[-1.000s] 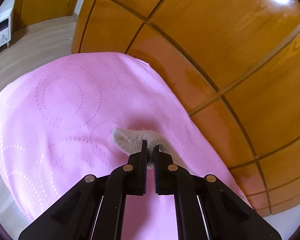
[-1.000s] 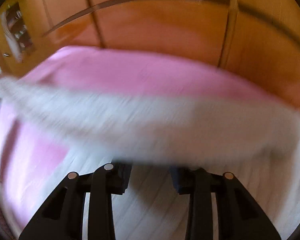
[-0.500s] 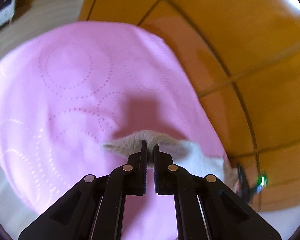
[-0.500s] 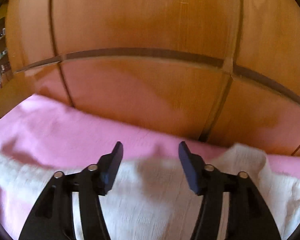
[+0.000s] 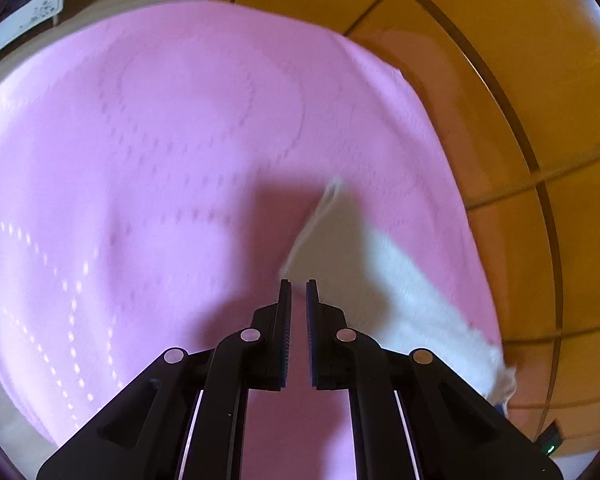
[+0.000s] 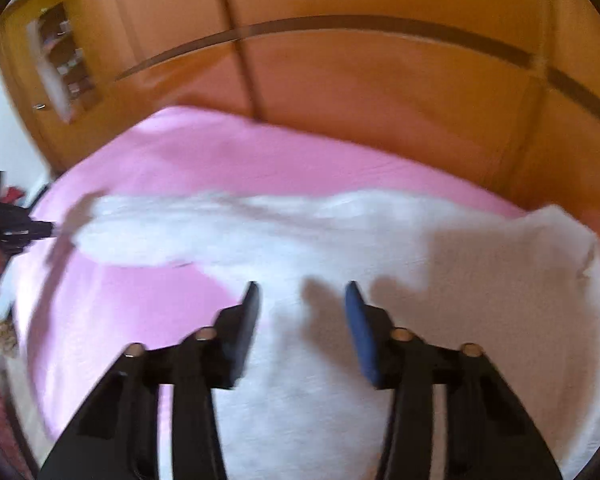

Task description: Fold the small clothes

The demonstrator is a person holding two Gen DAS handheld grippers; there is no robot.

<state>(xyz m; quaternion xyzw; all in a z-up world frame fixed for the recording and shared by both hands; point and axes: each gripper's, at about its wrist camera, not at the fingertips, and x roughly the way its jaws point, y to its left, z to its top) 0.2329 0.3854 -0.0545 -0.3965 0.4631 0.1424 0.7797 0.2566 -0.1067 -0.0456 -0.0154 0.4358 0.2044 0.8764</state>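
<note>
Panelling point(image 5: 520, 80) borders pink sheet point(image 5: 160, 160); left hand-held gripper point(image 5: 298, 284) pinches white garment point(image 5: 400, 288); right hand-held gripper point(image 6: 302, 292), lately closing, gapes empty.

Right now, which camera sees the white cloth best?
The right wrist view. There the white cloth spreads wide across the pink cover, under the open right gripper. The left wrist view shows only a narrow strip of it, running off to the right from the shut left gripper.

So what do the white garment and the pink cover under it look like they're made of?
White garment: soft matte knit or fleecy cotton, judging by its fuzzy surface, though it is blurred. Pink cover: thin matte woven fabric, embossed with dotted circles.
</note>
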